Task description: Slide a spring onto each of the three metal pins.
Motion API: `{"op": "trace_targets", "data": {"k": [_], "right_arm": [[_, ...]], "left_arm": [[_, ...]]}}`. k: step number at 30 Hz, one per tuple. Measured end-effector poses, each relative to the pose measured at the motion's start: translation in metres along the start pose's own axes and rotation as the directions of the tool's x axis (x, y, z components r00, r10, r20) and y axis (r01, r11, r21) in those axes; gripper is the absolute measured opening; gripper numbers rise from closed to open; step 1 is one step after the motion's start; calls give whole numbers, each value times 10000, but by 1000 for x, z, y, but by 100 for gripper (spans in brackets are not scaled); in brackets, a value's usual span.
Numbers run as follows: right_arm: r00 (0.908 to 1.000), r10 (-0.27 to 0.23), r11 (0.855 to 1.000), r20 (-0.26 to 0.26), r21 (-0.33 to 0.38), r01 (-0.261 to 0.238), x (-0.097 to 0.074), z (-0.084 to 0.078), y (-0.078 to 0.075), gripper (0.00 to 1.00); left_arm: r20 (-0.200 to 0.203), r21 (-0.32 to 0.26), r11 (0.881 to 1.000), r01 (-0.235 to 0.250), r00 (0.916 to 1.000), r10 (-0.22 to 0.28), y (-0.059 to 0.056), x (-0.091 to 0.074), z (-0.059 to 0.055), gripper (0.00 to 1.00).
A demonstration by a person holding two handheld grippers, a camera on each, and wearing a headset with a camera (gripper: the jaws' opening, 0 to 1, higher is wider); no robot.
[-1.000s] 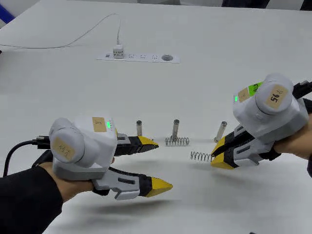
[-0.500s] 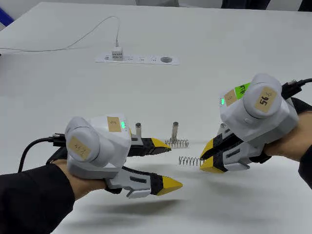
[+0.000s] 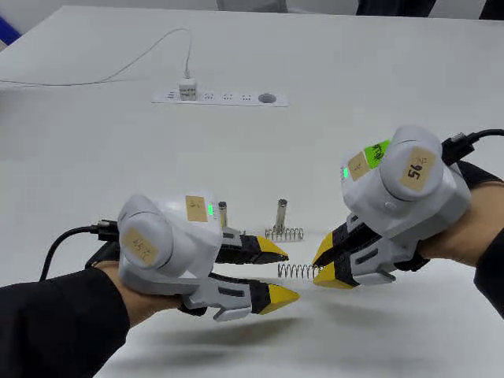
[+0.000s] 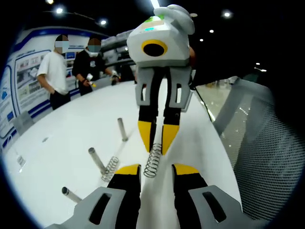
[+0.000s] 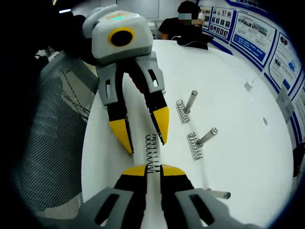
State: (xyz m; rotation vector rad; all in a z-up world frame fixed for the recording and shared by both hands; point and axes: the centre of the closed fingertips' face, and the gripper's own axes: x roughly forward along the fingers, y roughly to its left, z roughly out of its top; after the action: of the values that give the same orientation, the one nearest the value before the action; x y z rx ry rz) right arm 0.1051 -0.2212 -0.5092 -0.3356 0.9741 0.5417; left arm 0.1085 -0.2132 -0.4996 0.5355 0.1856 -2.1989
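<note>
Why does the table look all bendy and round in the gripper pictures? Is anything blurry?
Head view: straight and sharp, with soft grey shadows on the table under the left gripper and right gripper. Left gripper view: the fisheye lens curves the table's edge; ceiling lights glare as bright dots. Right gripper view: same bending, posters curve, the spring looks sharp.

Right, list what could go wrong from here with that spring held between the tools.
1. The right tool pinches the spring by one end alone, so it may pivot or slip out if the other tool takes it.
2. The left tool stands open around the free end. Closing off-centre could flick or bend the coils.
3. A loose spring lies by the middle pin, just behind both tools. A careless sweep could knock it away.
</note>
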Motion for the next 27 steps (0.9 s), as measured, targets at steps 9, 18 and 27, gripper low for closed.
{"op": "trace_targets", "data": {"k": [9, 18, 27], "right_arm": [[9999, 111, 9999, -5, -123, -111, -2, 2, 5, 11], [9999, 85, 9996, 56, -254, -83, -8, 10, 6, 11], [9995, -25, 9988, 306, -494, 40, -15, 26, 8, 11]], "left_arm": [[-125, 505, 9987, -74, 9999, 80, 0, 1, -2, 14], [-269, 689, 9976, -100, 9996, 119, 1, 1, -4, 12], [-359, 710, 9975, -44, 9993, 69, -1, 2, -6, 11]]}}
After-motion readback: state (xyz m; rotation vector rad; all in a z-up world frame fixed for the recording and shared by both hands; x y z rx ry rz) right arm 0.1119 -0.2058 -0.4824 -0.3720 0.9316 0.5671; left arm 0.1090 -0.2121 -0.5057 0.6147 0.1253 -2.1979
